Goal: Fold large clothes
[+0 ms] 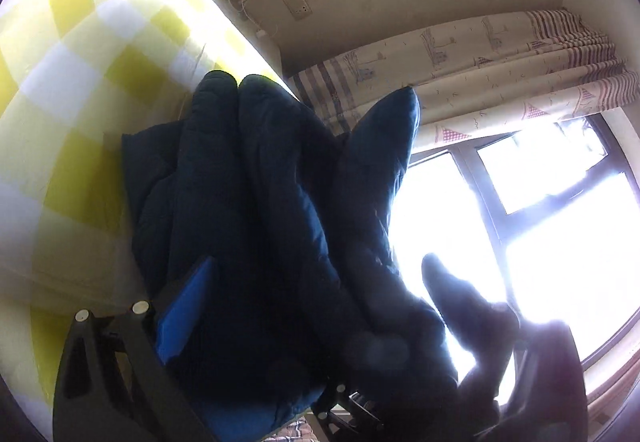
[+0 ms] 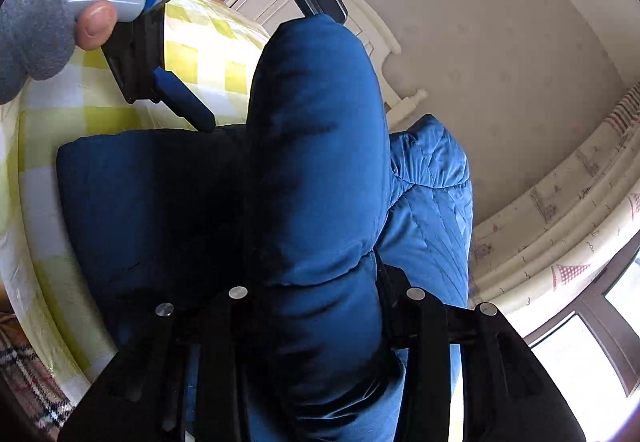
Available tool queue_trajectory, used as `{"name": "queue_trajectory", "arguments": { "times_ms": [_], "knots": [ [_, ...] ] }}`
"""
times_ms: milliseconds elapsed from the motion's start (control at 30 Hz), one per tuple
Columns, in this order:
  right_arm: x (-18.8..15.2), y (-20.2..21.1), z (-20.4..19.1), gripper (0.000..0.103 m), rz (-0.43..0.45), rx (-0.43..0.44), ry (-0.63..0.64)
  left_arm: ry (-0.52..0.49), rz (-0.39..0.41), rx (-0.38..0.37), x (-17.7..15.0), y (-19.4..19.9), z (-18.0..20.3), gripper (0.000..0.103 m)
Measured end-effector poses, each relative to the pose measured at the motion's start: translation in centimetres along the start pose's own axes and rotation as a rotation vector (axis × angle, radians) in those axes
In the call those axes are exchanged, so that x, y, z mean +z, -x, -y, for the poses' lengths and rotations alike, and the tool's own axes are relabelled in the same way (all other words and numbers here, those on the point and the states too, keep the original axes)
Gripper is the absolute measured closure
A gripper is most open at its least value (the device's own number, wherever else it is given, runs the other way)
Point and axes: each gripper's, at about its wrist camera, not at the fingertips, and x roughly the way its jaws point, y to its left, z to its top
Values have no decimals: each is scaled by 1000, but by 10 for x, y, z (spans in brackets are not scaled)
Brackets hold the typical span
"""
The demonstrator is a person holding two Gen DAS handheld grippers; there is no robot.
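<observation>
Blue padded jacket [image 2: 316, 170] lifted above the yellow-checked bed [image 2: 192, 54], pinched by both the right gripper [image 2: 316, 306] and left gripper [image 1: 248, 326]; bunched folds clamped so the bulk hangs free for folding.

The right gripper [image 2: 312, 306] is clamped around a thick fold of the blue padded jacket [image 2: 316, 170], its two black fingers pressing in from either side. The left gripper [image 2: 240, 54] bites the same jacket, with one blue pad [image 1: 186, 312] lying against the fabric. The person's left hand [image 2: 94, 24], in a grey sleeve, grips its handle.
</observation>
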Motion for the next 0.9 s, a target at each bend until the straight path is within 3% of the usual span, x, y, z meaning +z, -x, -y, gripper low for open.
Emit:
{"name": "queue_trajectory", "arguments": {
  "times_ms": [133,300,400,467,533,600,667,733,833,900],
  "knots": [
    [-1,11,5,64,55,-9,-18,-55,-122,119,36,-52,25,2],
    [-17,17,-4,64,69,-4,42,-130,-225,158,53,-86,62,2],
    [-19,18,2,64,88,5,27,-223,-278,354,52,-106,77,3],
    [-21,24,-1,64,103,5,27,-272,-302,463,52,-119,74,12],
    [-26,30,0,59,117,11,8,-308,-301,431,50,-121,72,49],
    [-33,45,10,56,155,47,-54,-323,-258,411,49,-113,71,61],
    [-50,62,26,47,175,43,-141,-340,-231,391,50,-108,70,66],
    [-78,76,49,24,180,48,-300,-352,-222,380,49,-104,65,67],
    [-125,74,86,20,87,154,-612,-326,-218,350,49,-97,56,67],
    [-146,61,95,21,2,162,-692,-310,-218,344,54,-99,55,67]
  ]
}}
